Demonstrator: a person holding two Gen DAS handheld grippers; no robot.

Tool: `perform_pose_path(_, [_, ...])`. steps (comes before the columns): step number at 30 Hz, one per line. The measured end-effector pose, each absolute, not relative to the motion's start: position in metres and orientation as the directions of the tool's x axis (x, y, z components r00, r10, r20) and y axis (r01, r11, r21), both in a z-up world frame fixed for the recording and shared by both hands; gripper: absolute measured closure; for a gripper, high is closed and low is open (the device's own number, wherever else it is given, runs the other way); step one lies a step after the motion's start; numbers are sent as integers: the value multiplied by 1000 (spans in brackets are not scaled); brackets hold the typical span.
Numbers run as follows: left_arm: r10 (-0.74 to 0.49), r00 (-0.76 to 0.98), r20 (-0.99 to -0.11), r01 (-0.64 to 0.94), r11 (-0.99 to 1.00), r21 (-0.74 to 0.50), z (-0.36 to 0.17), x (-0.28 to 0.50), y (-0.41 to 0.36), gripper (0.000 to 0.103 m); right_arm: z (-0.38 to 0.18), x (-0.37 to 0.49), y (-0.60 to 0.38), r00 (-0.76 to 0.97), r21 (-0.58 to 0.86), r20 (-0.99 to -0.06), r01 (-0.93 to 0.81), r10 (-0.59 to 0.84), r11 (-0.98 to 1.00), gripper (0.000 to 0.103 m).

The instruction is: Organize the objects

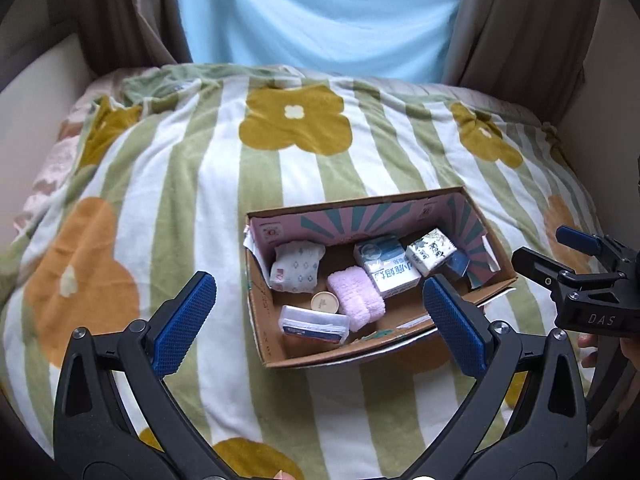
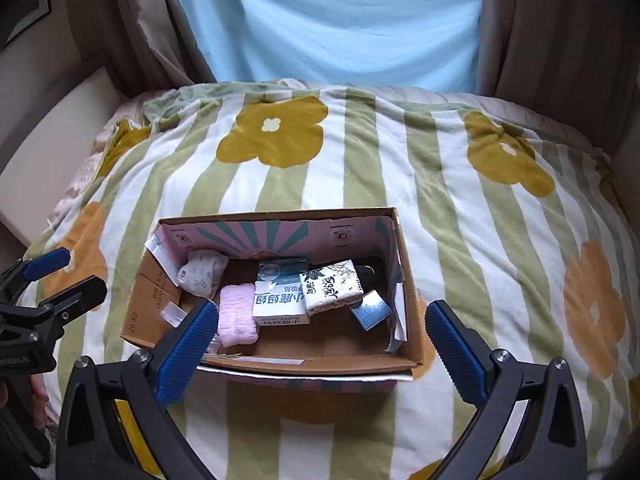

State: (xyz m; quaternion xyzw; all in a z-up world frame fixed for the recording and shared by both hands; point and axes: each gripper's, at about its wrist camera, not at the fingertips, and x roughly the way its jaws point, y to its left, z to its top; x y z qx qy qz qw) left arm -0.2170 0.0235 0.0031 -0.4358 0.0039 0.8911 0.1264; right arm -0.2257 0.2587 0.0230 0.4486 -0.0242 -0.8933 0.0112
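An open cardboard box (image 1: 452, 200) (image 2: 404, 248) sits on a flowered striped blanket (image 1: 200, 184). Inside lie a white patterned pouch (image 1: 298, 266) (image 2: 202, 272), a pink towel roll (image 1: 356, 298) (image 2: 236, 314), a white and blue carton (image 1: 386, 266) (image 2: 280, 300), a black-and-white tissue pack (image 1: 432, 254) (image 2: 332, 286), a small blue box (image 1: 460, 264) (image 2: 370, 312), a round lid (image 1: 325, 303) and a clear plastic case (image 1: 314, 324). My left gripper (image 1: 320, 320) is open and empty just in front of the box. My right gripper (image 2: 324, 340) is open and empty over the box's near edge.
The right gripper shows at the right edge of the left wrist view (image 1: 580, 280); the left gripper shows at the left edge of the right wrist view (image 2: 40, 300). Beige curtains (image 2: 160, 20) and a light blue sheet (image 2: 340, 20) hang behind the bed. A cream ledge (image 2: 52, 128) runs along the left.
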Motion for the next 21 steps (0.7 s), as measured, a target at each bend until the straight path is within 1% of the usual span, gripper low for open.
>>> perform_pose_path(2, [222, -625, -748, -216, -970, -108, 19, -195, 17, 0, 38, -206, 255, -635, 3, -772, -18, 9, -1000, 1])
perform_pose_path(5, [207, -673, -710, -204, -975, -91, 36, -156, 12, 0, 56, -173, 248, -677, -14, -735, -20, 24, -1000, 0])
perform_pose_path(8, [217, -712, -668, -238, -969, -61, 46, -112, 12, 0, 69, -137, 240, -689, -4, -724, 14, -7, -1000, 1])
perform_pose_path(10, [176, -750, -638, -208, -978, -26, 49, -83, 11, 0, 76, -111, 237, -717, 6, -697, 26, -23, -1000, 1])
perform_pose_path(12, [160, -773, -614, -190, -982, -16, 49, -59, 8, 0, 78, -86, 239, -735, 36, -678, 0, -25, -999, 0])
perform_pose_path(14, [167, -778, -605, -181, -983, -39, 48, -42, 4, 0, 75, -67, 240, -738, 53, -674, -2, -35, -999, 0])
perform_pose_path(16, [177, -780, -600, -172, -983, -67, 46, -30, 0, 0, 68, -52, 240, -740, 42, -673, -23, -12, -999, 0])
perform_pose_path(21, [162, -789, -593, -164, -985, -50, 45, -18, -2, 0, 60, -36, 237, -752, -1, -659, -42, 33, -999, 1])
